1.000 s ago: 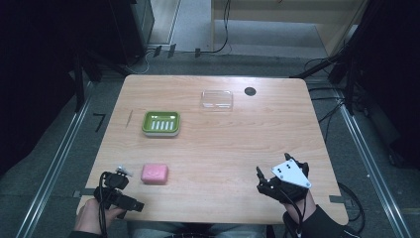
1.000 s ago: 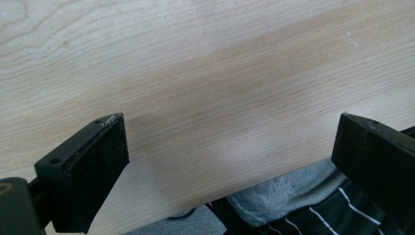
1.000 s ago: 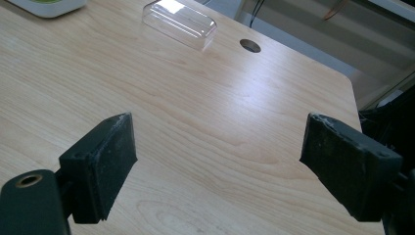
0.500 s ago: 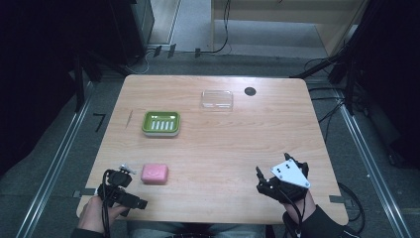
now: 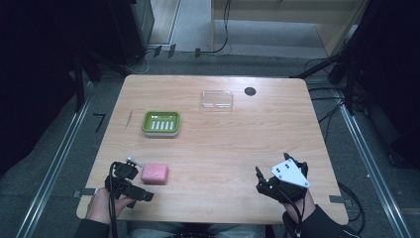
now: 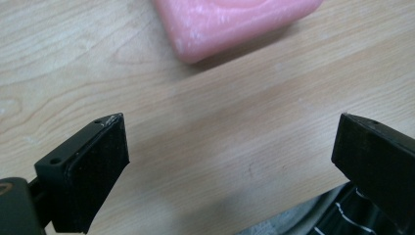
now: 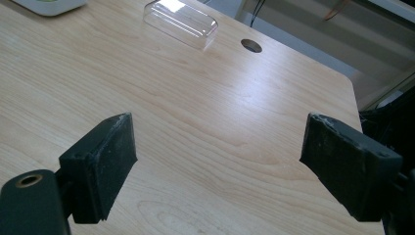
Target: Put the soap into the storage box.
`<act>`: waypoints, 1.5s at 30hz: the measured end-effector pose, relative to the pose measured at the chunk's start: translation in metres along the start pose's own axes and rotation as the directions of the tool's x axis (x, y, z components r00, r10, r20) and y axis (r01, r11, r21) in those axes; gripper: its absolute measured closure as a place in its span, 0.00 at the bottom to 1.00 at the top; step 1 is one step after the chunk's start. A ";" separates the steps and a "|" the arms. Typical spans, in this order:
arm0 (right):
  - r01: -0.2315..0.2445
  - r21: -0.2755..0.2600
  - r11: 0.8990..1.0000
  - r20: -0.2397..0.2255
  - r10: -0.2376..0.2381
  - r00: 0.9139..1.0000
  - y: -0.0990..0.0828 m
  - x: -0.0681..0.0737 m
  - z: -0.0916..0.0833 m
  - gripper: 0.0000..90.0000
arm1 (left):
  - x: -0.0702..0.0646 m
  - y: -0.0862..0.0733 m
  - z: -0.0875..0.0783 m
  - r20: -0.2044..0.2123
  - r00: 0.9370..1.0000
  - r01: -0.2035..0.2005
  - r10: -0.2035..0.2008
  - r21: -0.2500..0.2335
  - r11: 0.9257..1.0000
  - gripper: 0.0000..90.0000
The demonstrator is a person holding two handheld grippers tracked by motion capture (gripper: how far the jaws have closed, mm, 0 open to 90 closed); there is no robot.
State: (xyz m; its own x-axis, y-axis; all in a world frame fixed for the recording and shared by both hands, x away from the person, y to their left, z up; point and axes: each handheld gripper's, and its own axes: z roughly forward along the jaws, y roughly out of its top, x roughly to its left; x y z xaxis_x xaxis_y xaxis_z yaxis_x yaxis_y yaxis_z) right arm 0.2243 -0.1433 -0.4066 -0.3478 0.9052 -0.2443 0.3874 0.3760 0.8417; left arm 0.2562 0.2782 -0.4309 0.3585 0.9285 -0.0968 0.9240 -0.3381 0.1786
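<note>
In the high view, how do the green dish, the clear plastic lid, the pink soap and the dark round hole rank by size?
1. Green slotted soap dish, largest.
2. Clear rectangular plastic lid, slightly smaller, though it lies farther from the camera, so this is unsure.
3. Pink rectangular soap bar.
4. Dark round hole in the tabletop, smallest.

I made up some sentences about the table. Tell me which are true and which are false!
1. The left gripper holds the pink soap. False: its jaws are open and the soap lies on the table beside it.
2. The green dish is empty. True.
3. The clear lid sits on the dish. False: it lies apart, farther back on the table.
4. The right gripper is open. True.
</note>
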 end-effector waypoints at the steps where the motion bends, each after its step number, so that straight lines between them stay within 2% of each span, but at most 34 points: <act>1: -0.002 0.000 1.000 0.000 0.002 1.000 0.000 0.000 0.000 0.15 | 0.000 0.000 0.000 0.000 1.000 0.000 0.000 0.000 1.000 0.01; 11: -0.001 0.002 1.000 -0.001 0.001 1.000 0.000 0.000 0.000 0.15 | -0.004 0.014 0.000 0.008 1.000 0.011 -0.011 -0.038 0.999 0.01; 21: 0.005 0.001 1.000 -0.003 -0.005 1.000 0.000 0.000 0.000 0.15 | -0.005 0.025 0.003 0.006 1.000 0.019 -0.019 -0.045 0.999 0.01; 26: 0.006 0.003 1.000 -0.004 -0.006 1.000 0.000 0.001 0.000 0.15 | -0.008 0.033 0.005 0.023 0.999 0.040 -0.039 -0.048 0.998 0.01; 39: 0.013 0.004 1.000 -0.010 -0.013 1.000 0.000 0.001 0.000 0.15 | -0.011 0.051 0.011 -0.003 0.999 0.042 -0.042 -0.043 0.998 0.01; 45: 0.015 0.004 1.000 -0.010 -0.015 1.000 0.000 0.001 0.001 0.15 | -0.014 0.060 0.016 -0.033 0.999 0.032 -0.034 -0.035 0.999 0.01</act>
State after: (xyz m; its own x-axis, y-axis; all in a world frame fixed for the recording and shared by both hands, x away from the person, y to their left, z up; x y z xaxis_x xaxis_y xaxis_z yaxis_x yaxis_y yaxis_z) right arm 0.2243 -0.1418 -0.4071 -0.3625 0.8973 -0.2520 0.3858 0.3906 0.8358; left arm 0.3091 0.2422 -0.4347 0.3227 0.9438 -0.0707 0.9299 -0.3023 0.2095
